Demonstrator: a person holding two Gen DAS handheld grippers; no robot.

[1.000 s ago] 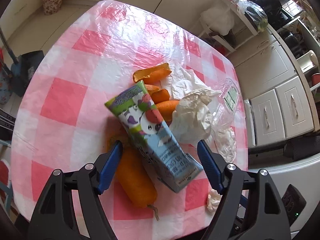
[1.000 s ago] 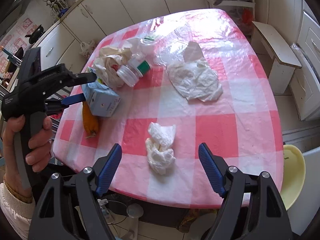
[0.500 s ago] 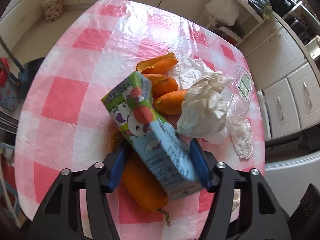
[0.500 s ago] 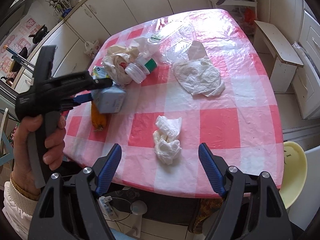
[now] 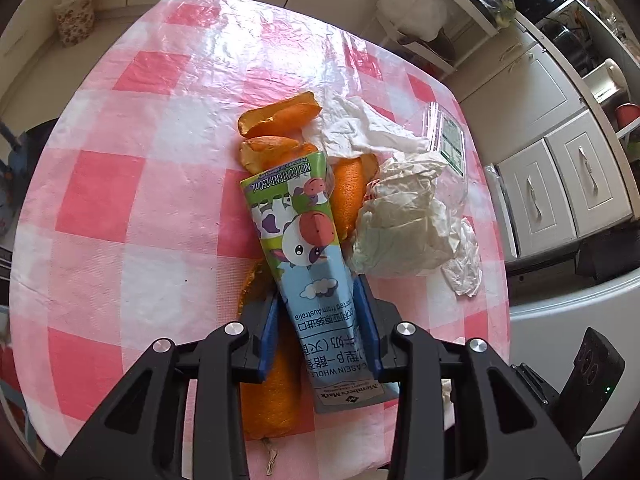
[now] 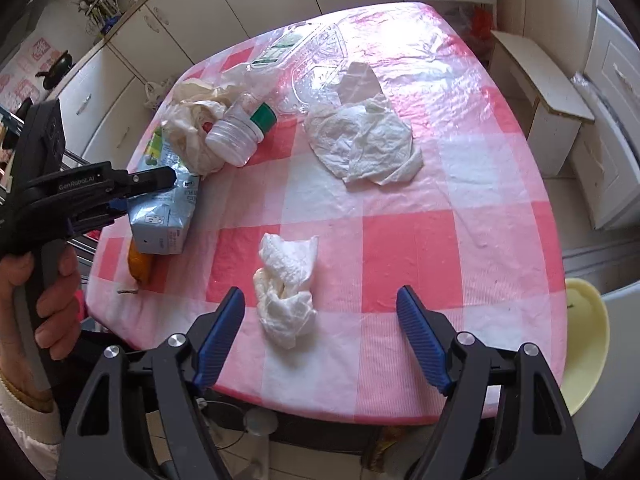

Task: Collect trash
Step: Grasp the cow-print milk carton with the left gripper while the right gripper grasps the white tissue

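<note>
My left gripper [image 5: 318, 308] is shut on a blue and green milk carton [image 5: 304, 248] and holds it over the pink checked table [image 5: 120, 184]. It also shows in the right wrist view [image 6: 164, 204]. Orange peels [image 5: 280, 120] and a crumpled paper wad [image 5: 404, 224] lie beside the carton. A long orange peel [image 5: 268, 392] lies under it. My right gripper [image 6: 320, 316] is open and empty, just short of a crumpled white tissue [image 6: 286, 284] near the table's front edge.
A flat white napkin [image 6: 364, 144], a tipped plastic bottle with a green cap [image 6: 240, 132] and a clear plastic clamshell [image 6: 312, 56] lie further back. A yellow bowl [image 6: 584, 344] sits off the table at right. Cabinets surround the table.
My left gripper closed from open onto the milk carton and tilted it. My right gripper moved slightly closer to the white tissue and stayed open.
</note>
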